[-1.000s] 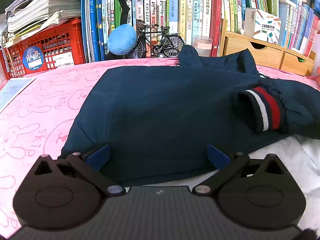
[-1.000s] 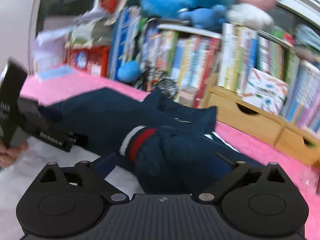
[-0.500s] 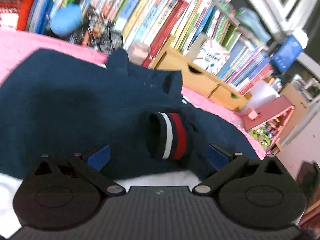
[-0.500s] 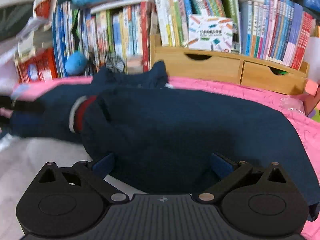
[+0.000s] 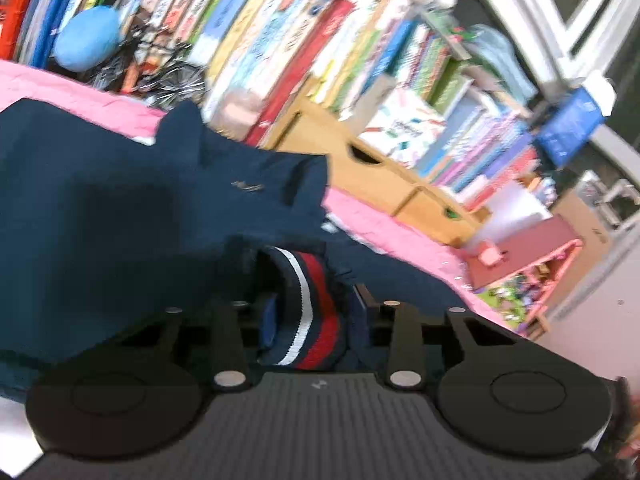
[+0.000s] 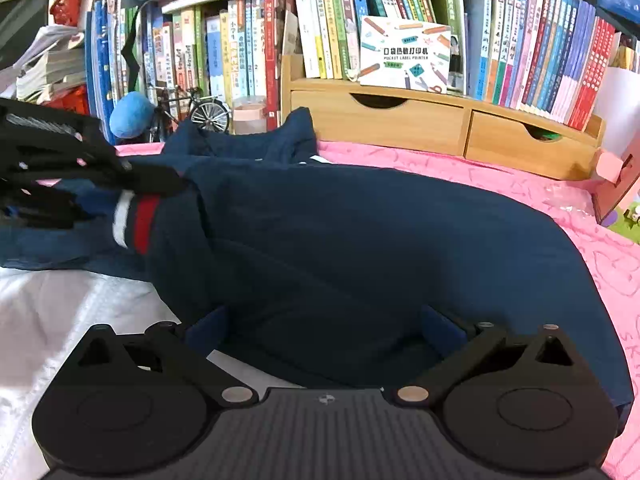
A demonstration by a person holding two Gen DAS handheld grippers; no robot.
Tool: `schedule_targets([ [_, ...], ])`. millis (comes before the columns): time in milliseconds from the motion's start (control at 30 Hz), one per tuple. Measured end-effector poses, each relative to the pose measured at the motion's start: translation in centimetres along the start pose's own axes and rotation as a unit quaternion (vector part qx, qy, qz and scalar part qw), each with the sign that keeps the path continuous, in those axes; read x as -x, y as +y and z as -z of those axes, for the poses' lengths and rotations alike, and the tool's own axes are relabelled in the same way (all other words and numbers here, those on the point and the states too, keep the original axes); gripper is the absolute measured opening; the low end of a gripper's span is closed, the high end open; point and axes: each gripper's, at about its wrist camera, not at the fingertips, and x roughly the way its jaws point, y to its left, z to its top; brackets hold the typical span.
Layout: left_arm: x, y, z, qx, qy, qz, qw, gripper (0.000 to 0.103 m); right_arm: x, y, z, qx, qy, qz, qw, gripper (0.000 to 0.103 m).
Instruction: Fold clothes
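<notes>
A navy jacket (image 6: 360, 240) lies spread on a pink blanket (image 6: 580, 208), collar toward the bookshelf. One sleeve is folded across the body, and its cuff (image 5: 308, 300) has white and red stripes. My left gripper (image 5: 314, 314) is shut on that cuff, with the fabric pinched between its blue pads. In the right wrist view the left gripper (image 6: 60, 160) shows at the left edge, holding the cuff (image 6: 136, 220). My right gripper (image 6: 324, 328) is open and low over the jacket's near hem, with cloth lying between its spread fingers.
A white cloth (image 6: 60, 320) lies under the jacket's near left side. Along the back stand rows of books, a wooden drawer unit (image 6: 440, 120), a model bicycle (image 6: 192, 108) and a blue ball (image 6: 130, 114). A pink toy house (image 5: 532, 256) stands at the right.
My left gripper swung right from the jacket's hem to the striped cuff and shut on it. My right gripper turned to face the jacket's right half and stayed open.
</notes>
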Motion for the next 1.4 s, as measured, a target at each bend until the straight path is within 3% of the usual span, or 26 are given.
schedule_targets([
  [67,-1.1,0.0,0.1,0.009,0.021,0.005,0.9997,0.076,-0.1,0.0,0.0,0.000,0.001,0.004,1.000,0.103],
  [100,-1.8,-0.2,0.2,0.009,0.029,-0.009,0.9995,0.075,-0.1,0.1,0.0,0.000,0.002,0.005,1.000,0.103],
  [133,-2.3,-0.4,0.5,0.004,0.032,-0.024,0.9992,0.073,-0.1,0.1,0.0,0.001,0.002,0.007,1.000,0.103],
  [167,-2.6,-0.8,0.7,-0.007,0.027,-0.040,0.9988,0.057,-0.1,0.2,0.0,0.003,0.002,0.009,1.000,0.103],
  [200,-2.5,-1.0,0.9,-0.015,0.022,-0.051,0.9984,0.046,-0.1,0.2,0.0,0.004,0.002,0.012,1.000,0.103],
  [233,-2.3,-1.0,0.9,-0.016,0.017,-0.054,0.9983,0.044,-0.1,0.2,0.0,0.004,0.002,0.016,1.000,0.103],
  [300,-1.7,-1.1,0.9,-0.021,0.006,-0.063,0.9977,0.020,0.0,0.1,0.0,0.001,0.000,0.016,1.000,0.103],
  [367,-0.5,-1.4,0.3,-0.036,-0.011,-0.081,0.9960,0.009,0.9,-0.1,0.0,-0.013,-0.022,0.013,1.000,0.103],
  [533,4.1,-0.7,-2.3,-0.078,-0.067,-0.108,0.9889,0.007,5.6,-1.0,-1.2,-0.076,-0.096,-0.040,0.992,0.103],
  [733,9.3,0.3,-5.3,-0.124,-0.129,-0.142,0.9736,0.007,5.6,0.0,-2.3,-0.018,-0.084,0.000,0.996,0.103],
  [900,10.2,4.3,-5.7,-0.113,-0.117,-0.204,0.9653,0.007,3.9,0.1,-1.3,-0.013,-0.046,0.011,0.999,0.103],
  [1067,9.5,8.2,-3.7,-0.096,-0.084,-0.252,0.9592,0.008,2.1,1.1,-0.1,0.021,-0.008,0.025,0.999,0.103],
  [1267,9.9,10.8,-2.0,-0.104,-0.070,-0.311,0.9420,0.008,1.9,1.7,0.5,0.045,0.003,0.027,0.999,0.103],
  [1367,11.1,12.3,-2.4,-0.086,-0.077,-0.327,0.9378,0.008,2.3,1.3,0.5,0.037,0.003,0.026,0.999,0.103],
  [1400,11.6,12.6,-2.6,-0.078,-0.079,-0.321,0.9404,0.006,2.4,1.0,0.5,0.032,0.003,0.024,0.999,0.103],
])
